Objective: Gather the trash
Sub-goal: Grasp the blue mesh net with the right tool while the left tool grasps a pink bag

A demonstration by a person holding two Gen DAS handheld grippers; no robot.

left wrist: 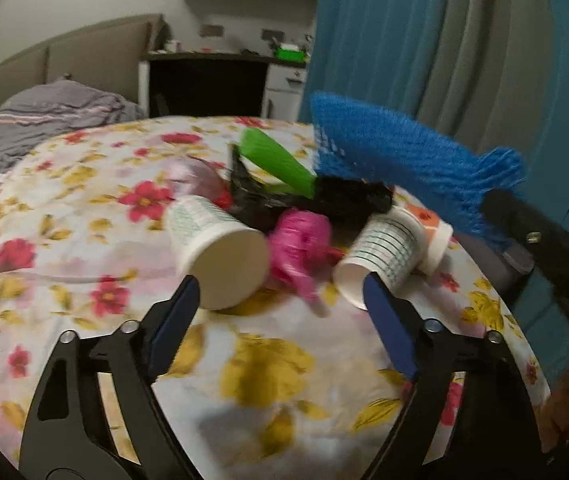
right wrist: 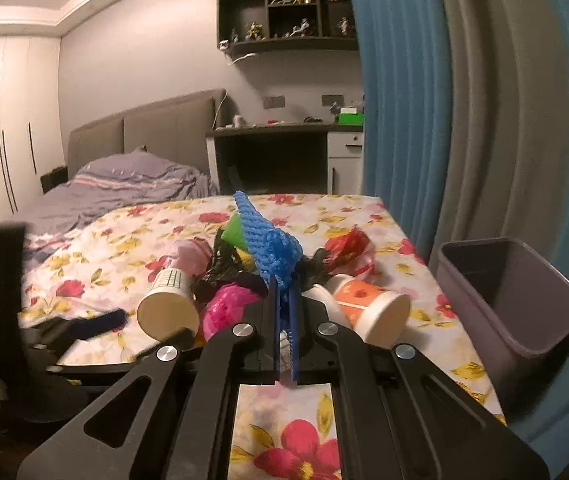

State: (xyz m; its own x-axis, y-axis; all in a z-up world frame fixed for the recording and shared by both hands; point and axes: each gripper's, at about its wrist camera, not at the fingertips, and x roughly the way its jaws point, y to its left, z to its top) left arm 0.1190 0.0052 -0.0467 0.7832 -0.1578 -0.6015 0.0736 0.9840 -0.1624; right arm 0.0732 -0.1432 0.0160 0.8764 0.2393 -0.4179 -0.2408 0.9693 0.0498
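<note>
A pile of trash lies on the floral tablecloth (left wrist: 84,248): a white paper cup (left wrist: 216,248) on its side, a pink plastic bag (left wrist: 300,244), a second lined cup (left wrist: 380,256), a black bag (left wrist: 316,200) and a green piece (left wrist: 276,160). My left gripper (left wrist: 280,292) is open, its fingers just in front of the two cups and the pink bag. My right gripper (right wrist: 283,284) is shut on a blue foam net (right wrist: 268,240) and holds it above the pile; the net also shows in the left wrist view (left wrist: 396,152). An orange cup (right wrist: 368,304) lies at the right.
A grey bin (right wrist: 516,304) stands open at the table's right edge, beside blue and grey curtains (right wrist: 424,120). A bed (right wrist: 132,184) with a grey cover and a desk (right wrist: 284,132) stand behind the table. A red-and-white wrapper (right wrist: 348,252) lies behind the pile.
</note>
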